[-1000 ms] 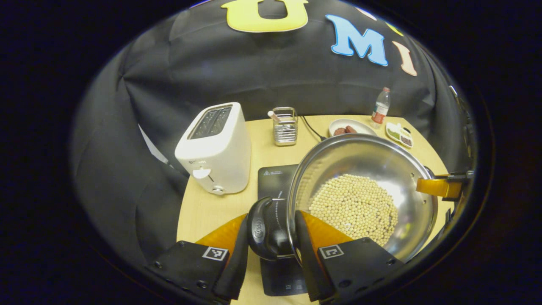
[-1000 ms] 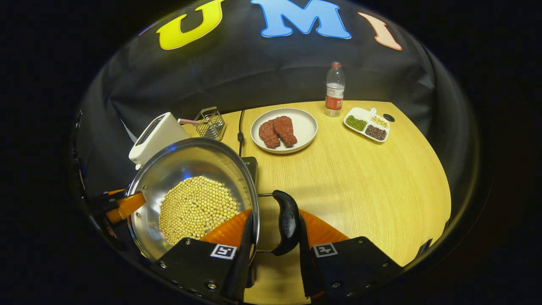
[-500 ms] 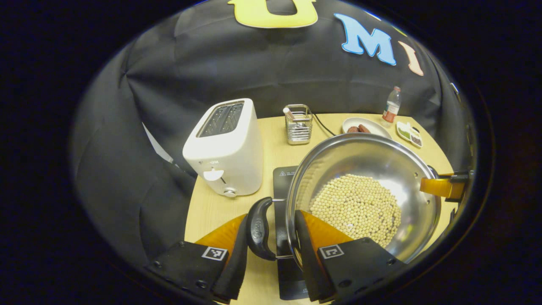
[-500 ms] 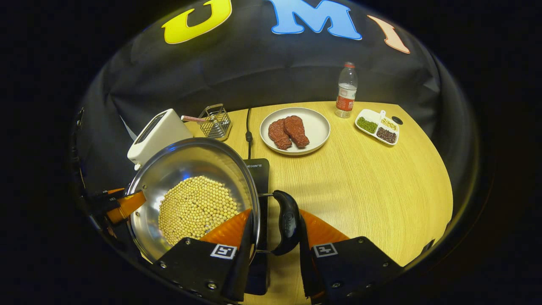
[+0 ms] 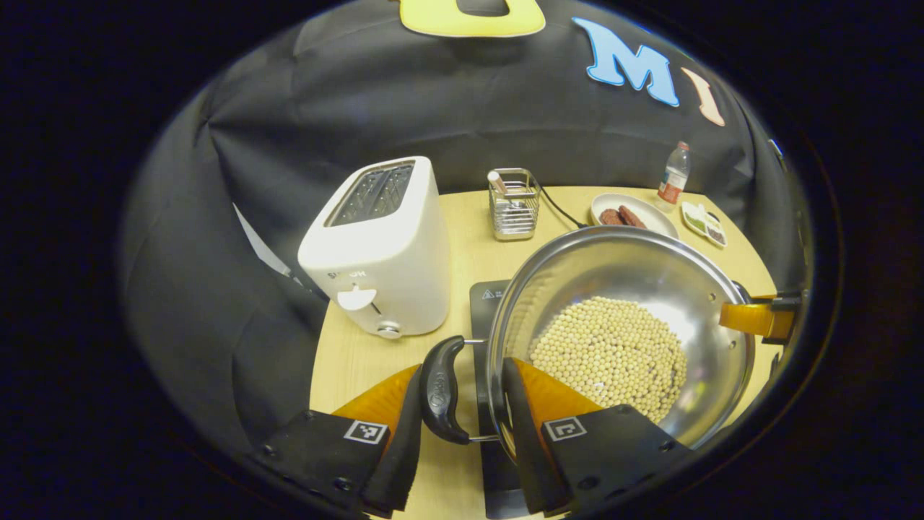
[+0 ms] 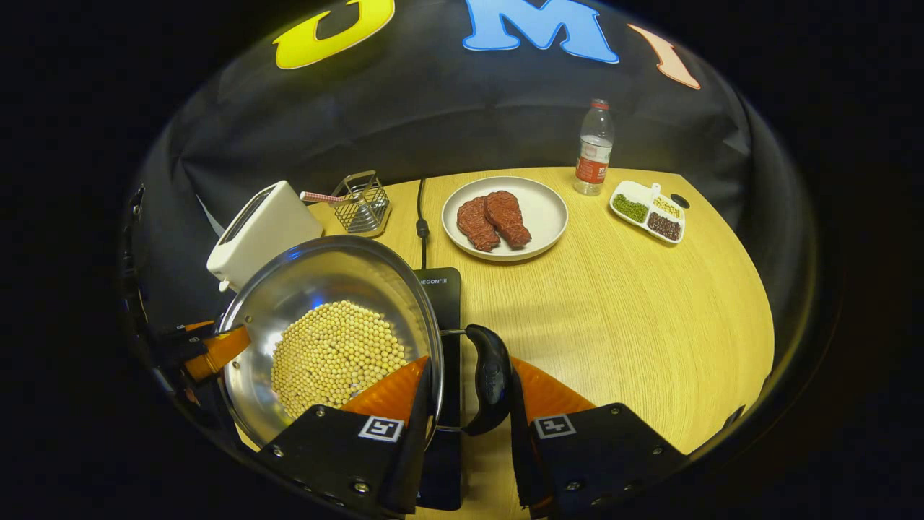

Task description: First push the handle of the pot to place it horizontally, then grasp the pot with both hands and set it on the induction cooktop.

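Note:
A steel pot [image 5: 621, 274] holding soybeans [image 5: 606, 354] hangs above the black induction cooktop [image 5: 485, 303]. My left gripper [image 5: 458, 404] is shut on the pot's black left handle [image 5: 439, 390], with one finger outside the handle and the other inside the rim. In the right gripper view, my right gripper [image 6: 465, 393] grips the black right handle [image 6: 492, 375] the same way, and the pot [image 6: 325, 278] covers much of the cooktop [image 6: 440, 289]. Each view shows the other gripper's orange finger at the far rim, one in the left gripper view [image 5: 747, 318] and one in the right gripper view [image 6: 213, 347].
A white toaster [image 5: 379, 245] stands close to the left of the cooktop. Behind it are a wire basket [image 5: 514, 213] and the power cord [image 6: 422, 217]. A plate of meat [image 6: 505, 217], a bottle [image 6: 593, 148] and a divided dish [image 6: 647, 211] sit at the back of the wooden table [image 6: 635, 310].
Both grippers have carried the pot leftward, toward the toaster, so more of the cooktop now lies beneath it. The grips on both handles are unchanged.

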